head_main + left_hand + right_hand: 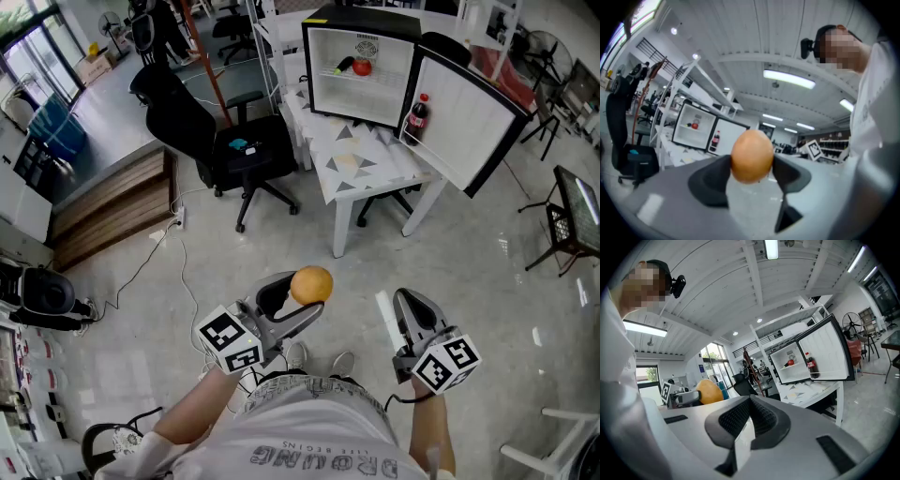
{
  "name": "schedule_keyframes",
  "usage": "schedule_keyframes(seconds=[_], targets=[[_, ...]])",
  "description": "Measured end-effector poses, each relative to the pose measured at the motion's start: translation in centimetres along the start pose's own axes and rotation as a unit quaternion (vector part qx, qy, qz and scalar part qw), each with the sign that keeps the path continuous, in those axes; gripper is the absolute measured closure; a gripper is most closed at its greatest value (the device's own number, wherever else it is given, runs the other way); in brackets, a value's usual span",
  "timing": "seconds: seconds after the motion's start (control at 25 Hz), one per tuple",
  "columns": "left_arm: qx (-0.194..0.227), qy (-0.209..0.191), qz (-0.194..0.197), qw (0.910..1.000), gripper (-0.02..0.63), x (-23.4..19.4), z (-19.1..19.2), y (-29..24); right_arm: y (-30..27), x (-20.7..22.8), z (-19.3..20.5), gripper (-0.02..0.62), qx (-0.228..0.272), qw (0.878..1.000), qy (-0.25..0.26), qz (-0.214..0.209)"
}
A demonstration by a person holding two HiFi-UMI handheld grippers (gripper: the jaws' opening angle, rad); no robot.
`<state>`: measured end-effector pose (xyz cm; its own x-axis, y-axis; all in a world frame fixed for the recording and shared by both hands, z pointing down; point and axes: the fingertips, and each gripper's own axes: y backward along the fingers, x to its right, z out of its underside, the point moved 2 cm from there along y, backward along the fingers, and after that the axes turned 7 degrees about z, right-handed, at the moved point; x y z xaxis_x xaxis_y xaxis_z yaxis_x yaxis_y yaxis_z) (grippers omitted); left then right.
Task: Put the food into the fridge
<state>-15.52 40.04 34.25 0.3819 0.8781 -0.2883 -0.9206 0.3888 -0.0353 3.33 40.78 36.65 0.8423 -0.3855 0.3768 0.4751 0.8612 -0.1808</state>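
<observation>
An orange (311, 284) is clamped between the jaws of my left gripper (302, 300), held level above the floor in front of me. In the left gripper view the orange (751, 155) fills the gap between the dark pads (716, 176). My right gripper (401, 309) hangs beside it on the right, jaws shut with nothing between them; its pads (740, 416) meet at the tip. The small fridge (361, 66) stands open on a white table (361, 164) well ahead. A red tomato (362, 67) lies on its shelf and a cola bottle (418, 117) stands in the door (464, 117).
A black office chair (234, 150) stands left of the table. A wooden step (112, 202) and cables lie at the far left. A dark side table (572, 220) is at the right edge. Grey floor lies between me and the fridge table.
</observation>
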Motion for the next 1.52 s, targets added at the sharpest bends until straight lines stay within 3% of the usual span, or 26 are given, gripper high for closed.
schedule_keyframes(seconds=[0.92,1.52], targets=[[-0.002,0.01,-0.028,0.9996,0.321,2.4,2.1,-4.6,1.7,4.8,-0.5,0.592,-0.011,1.0,0.004,-0.007],[-0.007,0.007,-0.022,0.9997,0.321,2.0,1.8,-8.3,1.6,8.4,-1.3,0.592,-0.013,1.0,-0.001,-0.003]])
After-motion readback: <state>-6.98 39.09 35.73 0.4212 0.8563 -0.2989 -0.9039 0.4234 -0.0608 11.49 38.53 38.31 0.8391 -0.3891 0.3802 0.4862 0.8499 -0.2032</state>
